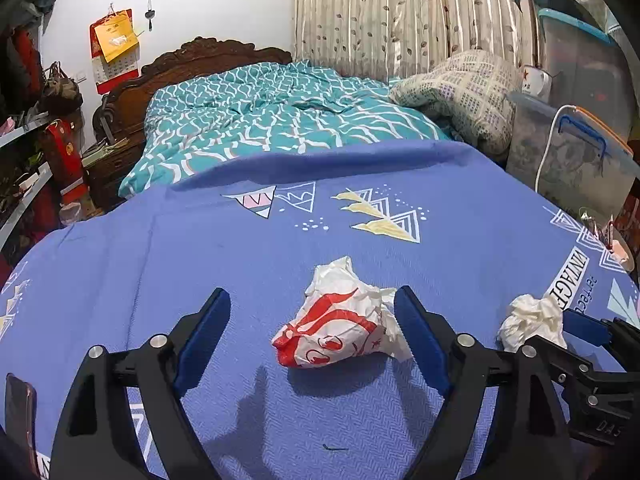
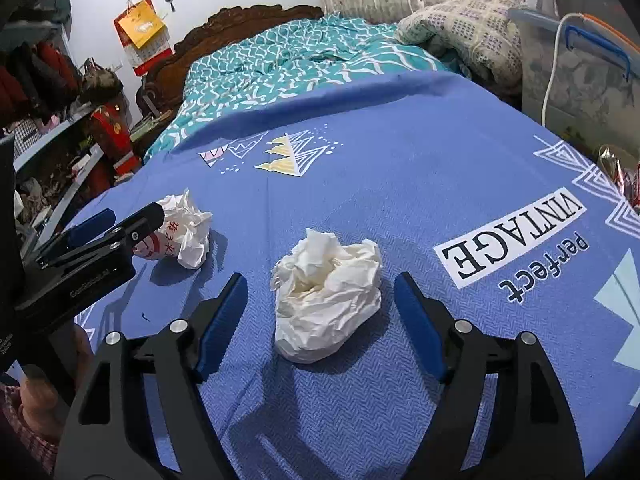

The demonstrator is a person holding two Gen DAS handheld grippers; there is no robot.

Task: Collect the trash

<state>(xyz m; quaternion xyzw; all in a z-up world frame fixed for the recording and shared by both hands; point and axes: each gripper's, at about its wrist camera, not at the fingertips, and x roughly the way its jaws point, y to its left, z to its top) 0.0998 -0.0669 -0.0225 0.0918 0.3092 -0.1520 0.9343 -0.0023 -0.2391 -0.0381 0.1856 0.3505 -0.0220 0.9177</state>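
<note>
A crumpled white wrapper with red print (image 1: 340,320) lies on the blue bed sheet (image 1: 160,264), between the fingers of my left gripper (image 1: 312,296). The jaws stand wide; the right pad is close to the paper's edge and the left pad is well clear. A ball of white tissue (image 2: 328,300) lies between the spread fingers of my right gripper (image 2: 320,280), with neither pad pressing on it. The right wrist view also has the left gripper (image 2: 132,214) and the wrapper (image 2: 184,232) at its left. The tissue (image 1: 528,320) shows at the right of the left wrist view.
A teal quilt (image 1: 260,120) and a patterned folded blanket (image 1: 460,92) lie farther up the bed. Clear storage boxes (image 1: 572,160) stand along the right side, cluttered shelves (image 1: 32,140) along the left. A phone (image 1: 20,412) lies at the lower left. A hand (image 2: 36,400) holds the left gripper.
</note>
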